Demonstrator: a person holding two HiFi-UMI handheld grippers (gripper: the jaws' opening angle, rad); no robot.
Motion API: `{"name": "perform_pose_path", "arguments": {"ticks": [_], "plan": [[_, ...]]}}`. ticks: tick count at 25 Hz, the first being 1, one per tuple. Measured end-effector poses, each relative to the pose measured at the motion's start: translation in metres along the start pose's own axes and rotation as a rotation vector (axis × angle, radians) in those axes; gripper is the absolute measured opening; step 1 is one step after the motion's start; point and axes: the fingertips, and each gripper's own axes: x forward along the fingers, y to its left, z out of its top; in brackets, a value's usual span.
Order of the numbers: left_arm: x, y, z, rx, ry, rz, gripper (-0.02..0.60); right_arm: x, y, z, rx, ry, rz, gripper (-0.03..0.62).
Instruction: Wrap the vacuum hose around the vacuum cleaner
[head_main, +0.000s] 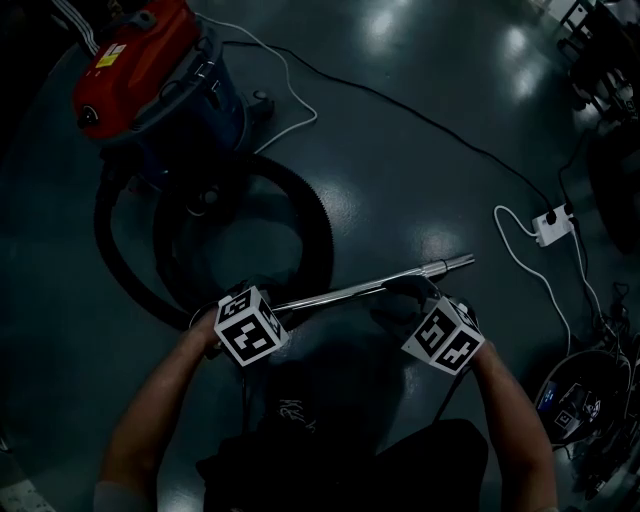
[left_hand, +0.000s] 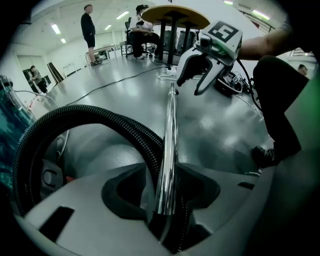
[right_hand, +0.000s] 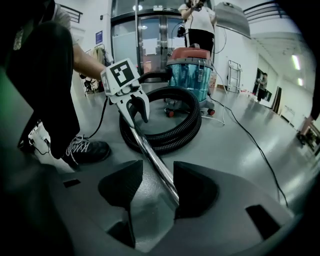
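Chrome-bright metal marks the wand tube (head_main: 370, 287), which is held clear of the grey floor (head_main: 400, 180) and runs almost level between the person's two hand-held grippers. At its near end, where the tube joins the black ribbed hose (right_hand: 170, 140), the left gripper (left_hand: 165, 187) is clamped on it: the left gripper view shows the tube passing straight up between the two dark pads, which close in on it from both sides. Farther along, towards the tube's free end, the right gripper (right_hand: 157, 182) also pinches the tube; the right gripper view shows it running diagonally between the pads and pressed against the right-hand one. From the tube the hose falls away and lies in wide, loose loops on the floor just beside the base of the vacuum cleaner (head_main: 150, 70), a canister with a red top and a blue body that stands at the upper left of the head view. None of the hose is on the canister's body. A white power strip (head_main: 552, 226) lies well apart to the right, with a black cable (head_main: 430, 120) running across the floor towards it.
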Motion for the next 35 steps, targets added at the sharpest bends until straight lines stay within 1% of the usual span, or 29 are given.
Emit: {"name": "perform_pose_path", "arguments": {"ticks": [2, 5, 7, 8, 9, 10, 11, 12, 13, 15, 17, 20, 23, 25, 27, 31, 35], "plan": [[-0.014, 0.003, 0.015, -0.009, -0.043, 0.017, 0.184, -0.009, -0.004, 0.006, 0.029, -0.031, -0.018, 0.193], [-0.039, 0.002, 0.037, -0.016, -0.087, 0.024, 0.183, -0.029, -0.004, 0.017, 0.039, -0.06, -0.035, 0.192], [-0.059, -0.002, 0.051, -0.01, -0.097, 0.025, 0.183, -0.044, -0.002, 0.024, 0.058, -0.062, -0.038, 0.192], [-0.069, -0.004, 0.058, 0.0, -0.097, 0.036, 0.182, -0.052, -0.002, 0.029, 0.074, -0.063, -0.04, 0.192], [-0.079, -0.006, 0.065, 0.013, -0.097, 0.052, 0.169, -0.061, -0.001, 0.034, 0.091, -0.068, -0.046, 0.19], [-0.091, -0.008, 0.072, 0.023, -0.099, 0.069, 0.133, -0.072, 0.0, 0.04, 0.109, -0.076, -0.055, 0.171], [-0.103, -0.012, 0.079, 0.027, -0.102, 0.079, 0.116, -0.083, 0.002, 0.046, 0.13, -0.085, -0.066, 0.131], [-0.115, -0.017, 0.087, 0.024, -0.107, 0.08, 0.104, -0.094, 0.005, 0.052, 0.153, -0.093, -0.074, 0.104], [-0.127, -0.023, 0.094, 0.017, -0.112, 0.075, 0.1, -0.107, 0.008, 0.06, 0.173, -0.103, -0.08, 0.101], [-0.153, -0.034, 0.111, 0.002, -0.124, 0.066, 0.095, -0.133, 0.012, 0.076, 0.206, -0.128, -0.101, 0.042], [-0.179, -0.044, 0.13, -0.006, -0.137, 0.064, 0.064, -0.161, 0.014, 0.092, 0.256, -0.151, -0.122, 0.007], [-0.221, -0.063, 0.157, -0.002, -0.153, 0.051, 0.008, -0.206, 0.02, 0.121, 0.327, -0.195, -0.142, 0.006], [-0.269, -0.084, 0.183, 0.008, -0.178, 0.031, 0.008, -0.256, 0.028, 0.153, 0.373, -0.238, -0.181, 0.006], [-0.303, -0.099, 0.199, 0.006, -0.192, 0.025, 0.008, -0.292, 0.036, 0.174, 0.388, -0.262, -0.218, 0.006], [-0.338, -0.115, 0.215, -0.002, -0.207, 0.023, 0.008, -0.331, 0.047, 0.195, 0.424, -0.296, -0.242, 0.006], [-0.412, -0.147, 0.243, -0.031, -0.251, 0.053, 0.008, -0.407, 0.078, 0.232, 0.538, -0.357, -0.261, 0.006], [-0.485, -0.183, 0.269, -0.053, -0.295, 0.086, 0.008, -0.476, 0.112, 0.263, 0.585, -0.398, -0.285, 0.006]]}}
